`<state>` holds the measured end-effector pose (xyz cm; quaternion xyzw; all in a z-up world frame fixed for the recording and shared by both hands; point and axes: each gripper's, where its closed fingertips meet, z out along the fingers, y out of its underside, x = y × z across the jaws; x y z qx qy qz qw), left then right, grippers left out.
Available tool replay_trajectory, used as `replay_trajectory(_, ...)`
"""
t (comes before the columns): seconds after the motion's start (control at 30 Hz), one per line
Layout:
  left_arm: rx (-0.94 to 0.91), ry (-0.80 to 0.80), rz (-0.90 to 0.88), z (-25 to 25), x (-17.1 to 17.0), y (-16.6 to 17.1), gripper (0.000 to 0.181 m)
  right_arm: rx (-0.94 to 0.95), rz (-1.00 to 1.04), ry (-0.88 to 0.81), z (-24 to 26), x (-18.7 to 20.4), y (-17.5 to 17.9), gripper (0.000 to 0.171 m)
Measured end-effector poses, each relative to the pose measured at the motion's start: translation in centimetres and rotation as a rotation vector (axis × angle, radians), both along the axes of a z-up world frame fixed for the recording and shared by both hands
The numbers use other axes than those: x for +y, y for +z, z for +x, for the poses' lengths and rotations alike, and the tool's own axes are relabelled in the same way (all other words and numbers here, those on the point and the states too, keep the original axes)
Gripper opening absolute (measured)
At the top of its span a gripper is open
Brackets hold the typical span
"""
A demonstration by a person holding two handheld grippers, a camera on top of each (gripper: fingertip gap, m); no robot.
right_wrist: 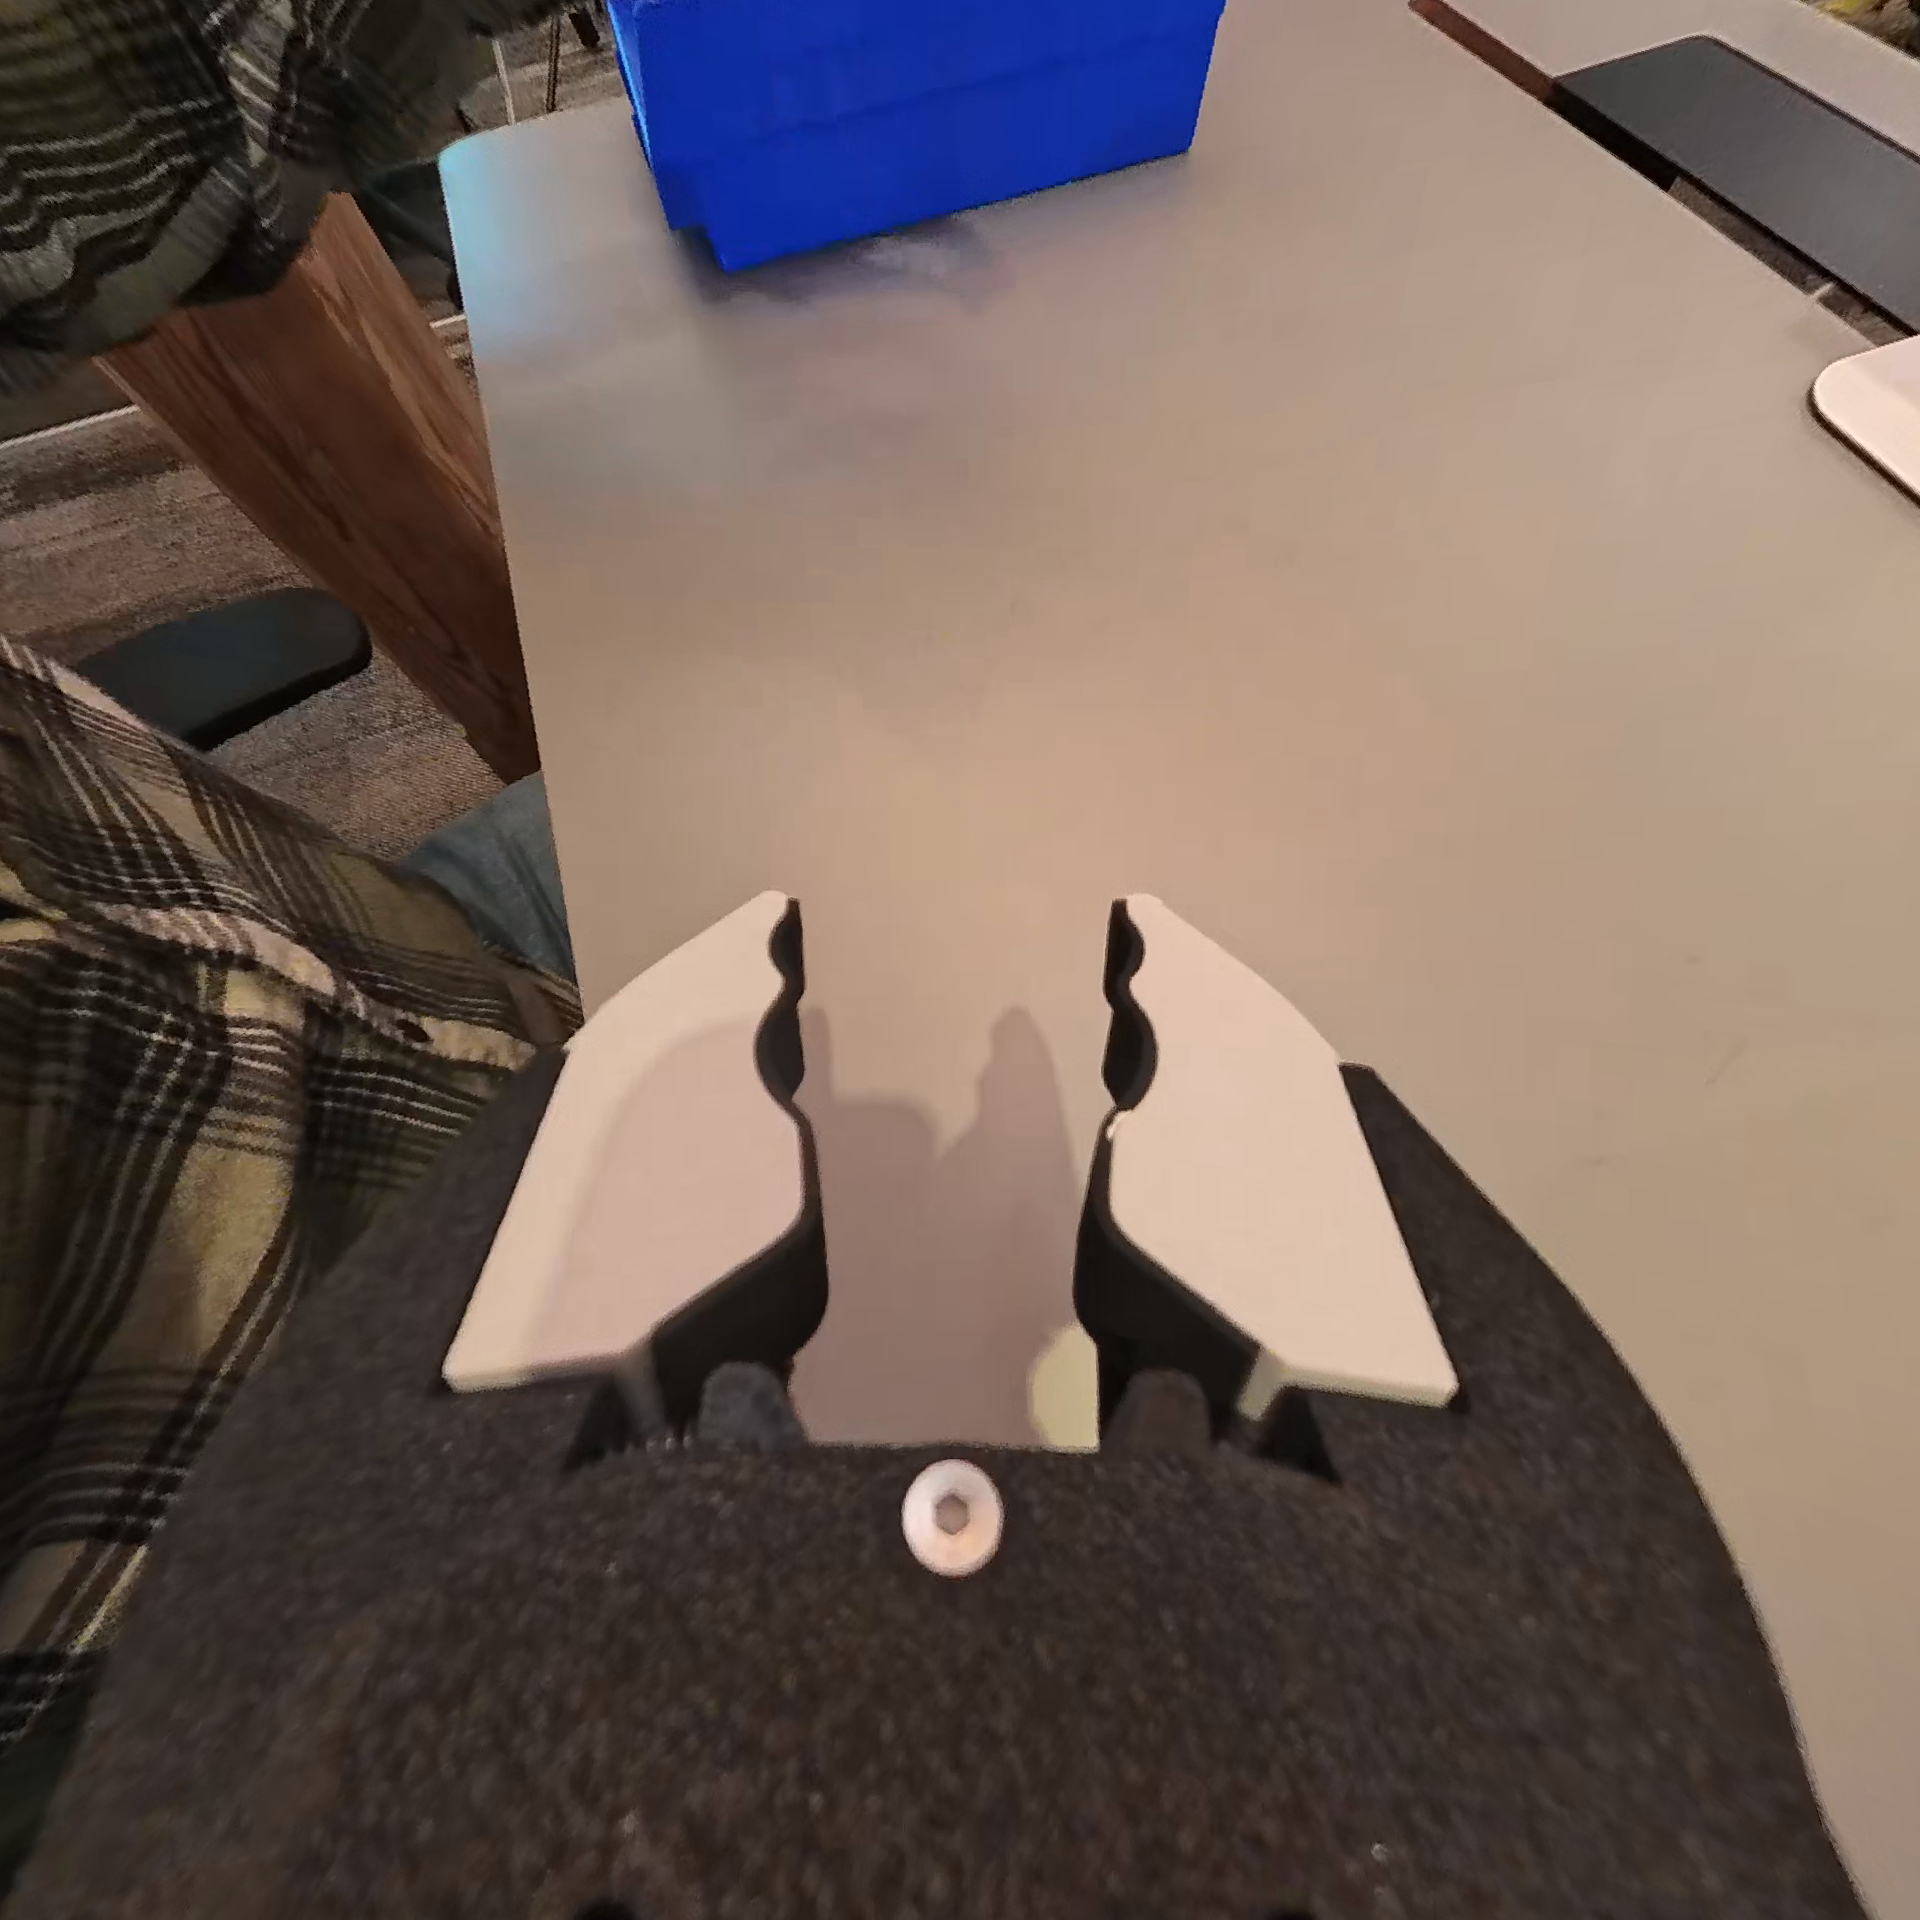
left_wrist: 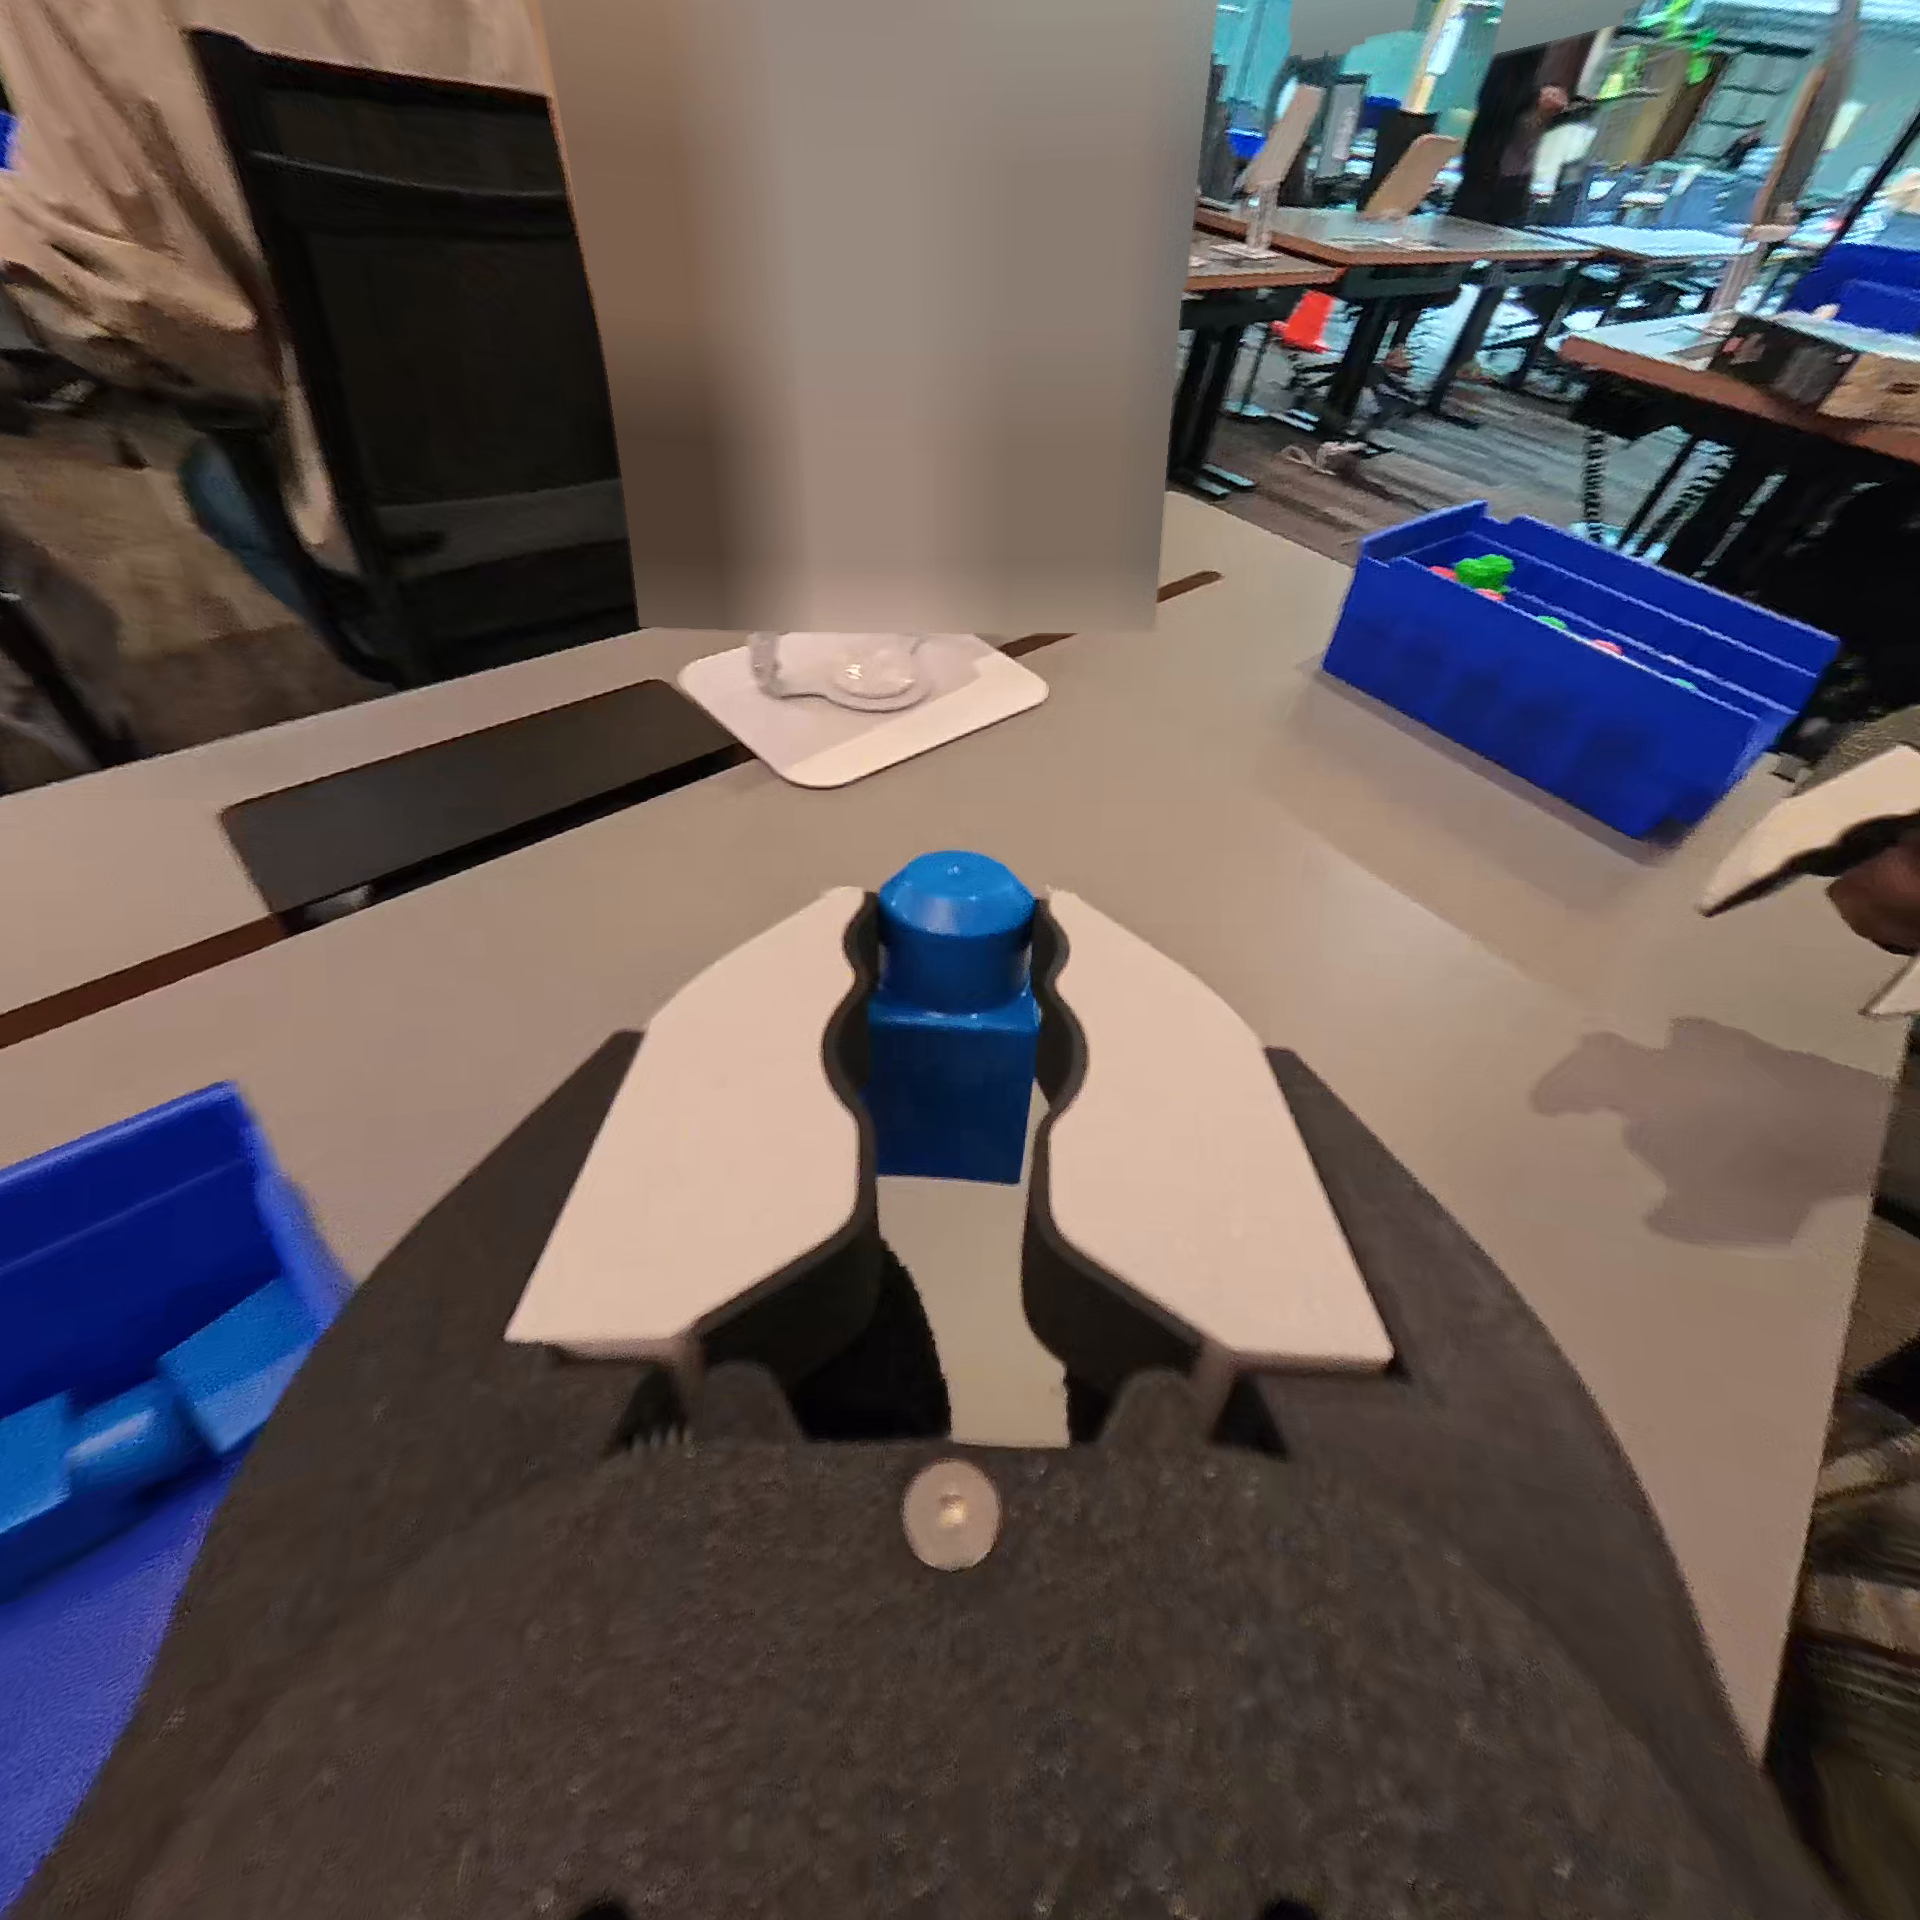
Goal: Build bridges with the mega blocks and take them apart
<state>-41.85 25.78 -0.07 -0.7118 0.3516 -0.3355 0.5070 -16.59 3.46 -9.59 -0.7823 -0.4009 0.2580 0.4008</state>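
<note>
Left gripper point(left_wrist: 954, 914), jaws clamped on one single-stud blue plastic mega block point(left_wrist: 954, 1049) carried stud-forward above the grey table point(left_wrist: 1195, 831), presumably ready for placing; right gripper point(right_wrist: 954, 914), jaws apart, empty, free for the next block, facing a blue plastic bin point(right_wrist: 914, 114).

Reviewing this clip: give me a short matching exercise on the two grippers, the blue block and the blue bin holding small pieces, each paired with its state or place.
Things:
1. left gripper
2. right gripper
3. blue block
4. blue bin

States or places:
A. open, nothing between its fingers
B. on the grey table, far right in the left wrist view, small green and red pieces inside
C. shut on a block
D. clamped between two fingers, stud pointing away from the camera

Pairs: 1-C, 2-A, 3-D, 4-B
</note>
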Motion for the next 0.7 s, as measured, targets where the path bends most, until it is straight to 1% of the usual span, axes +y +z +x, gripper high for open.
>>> replay_trajectory(0.13, -0.016, -0.097, -0.045, 2.6, -0.3, -1.8, 0.027, 0.002, -0.013, -0.009, 0.5, 0.0, -0.5, 0.055)
replay_trajectory(0.27, 0.010, -0.214, -0.047, 4.5, -0.6, -4.2, 0.027, 0.009, -0.025, -0.018, 0.8, 0.1, -0.9, 0.054)
replay_trajectory(0.43, 0.000, -0.371, -0.131, 6.5, -1.2, -7.2, 0.027, 0.026, -0.034, -0.030, 0.9, -0.3, -0.9, 0.053)
replay_trajectory(0.7, 0.130, -0.467, -0.186, 8.2, -0.5, -11.7, 0.027, 0.013, -0.045, -0.039, 1.3, -1.0, -1.4, 0.052)
